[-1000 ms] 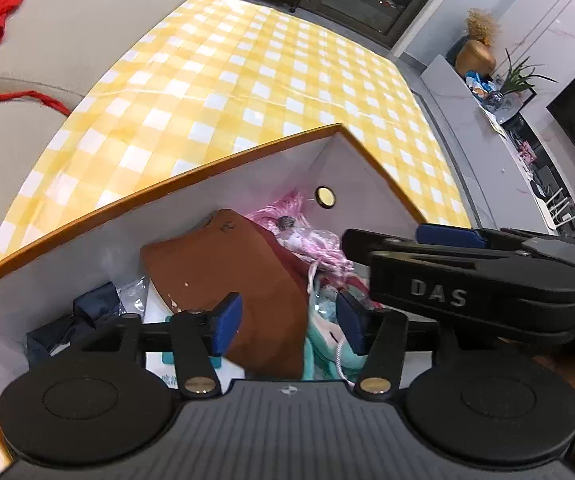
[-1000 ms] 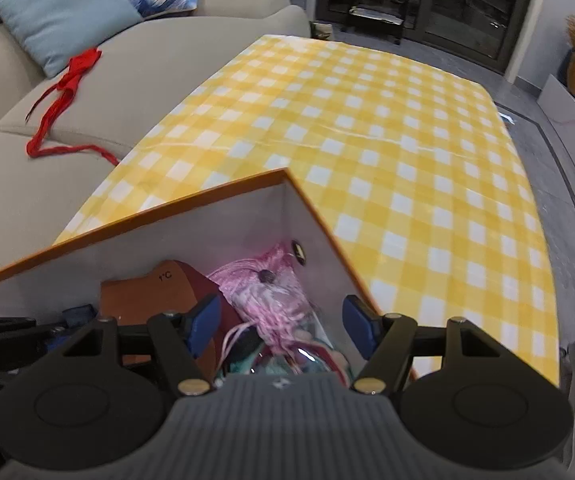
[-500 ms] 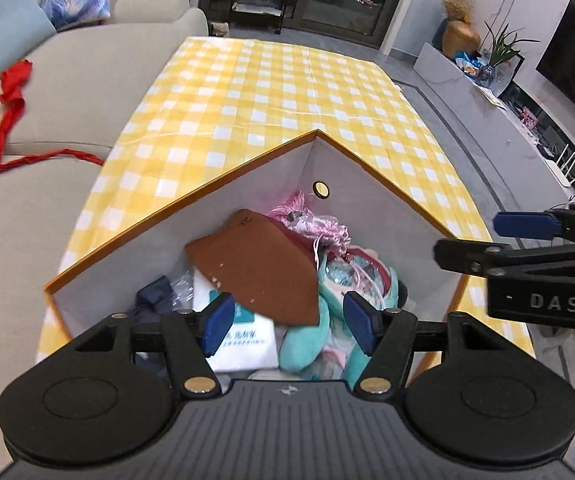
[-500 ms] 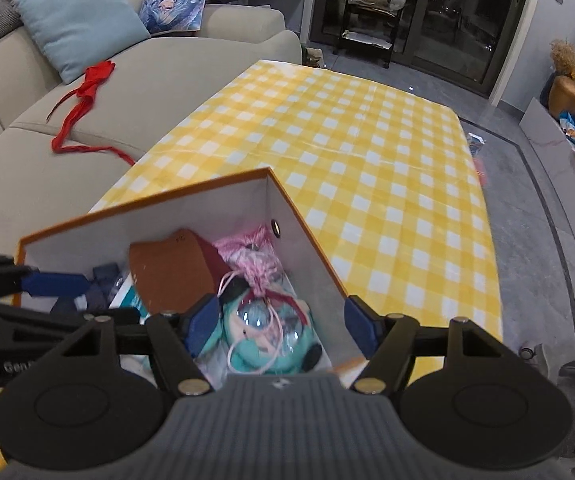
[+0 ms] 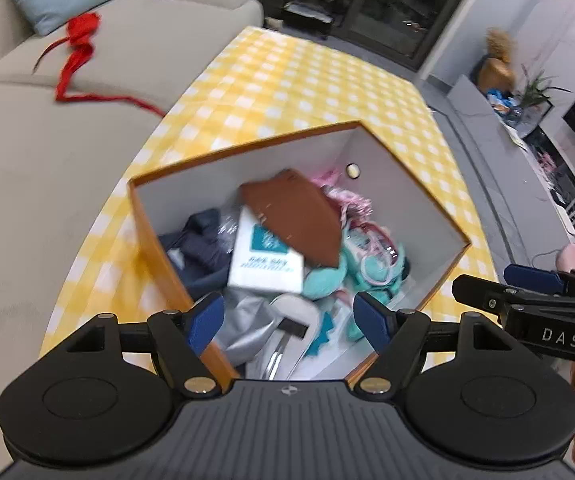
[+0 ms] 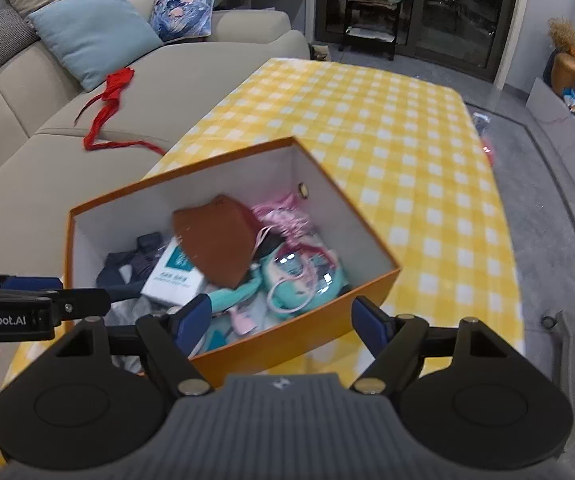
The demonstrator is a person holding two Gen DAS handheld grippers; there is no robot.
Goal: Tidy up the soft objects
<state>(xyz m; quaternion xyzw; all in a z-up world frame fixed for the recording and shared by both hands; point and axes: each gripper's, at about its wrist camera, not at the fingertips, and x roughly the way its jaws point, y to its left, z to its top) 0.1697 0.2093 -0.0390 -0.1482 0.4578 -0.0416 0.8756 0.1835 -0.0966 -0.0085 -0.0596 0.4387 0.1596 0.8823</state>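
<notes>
An orange box with white inner walls stands on the yellow checked table, filled with soft things. On top lie a brown mask, a white and teal packet, pink cords, a teal plush and dark cloth. My left gripper hovers above the box's near side, jaws opening, nothing between them. My right gripper hangs over the box's near wall, jaws opening and empty too. Each gripper shows at the edge of the other's view.
A beige sofa lines the table's left side, with a red ribbon and a light blue cushion on it. The checked tablecloth stretches beyond the box. Grey floor and a low cabinet lie to the right.
Both grippers have pulled back and up out of the box, so the whole box now shows. Their jaws have spread wider. The contents stay in the box.
</notes>
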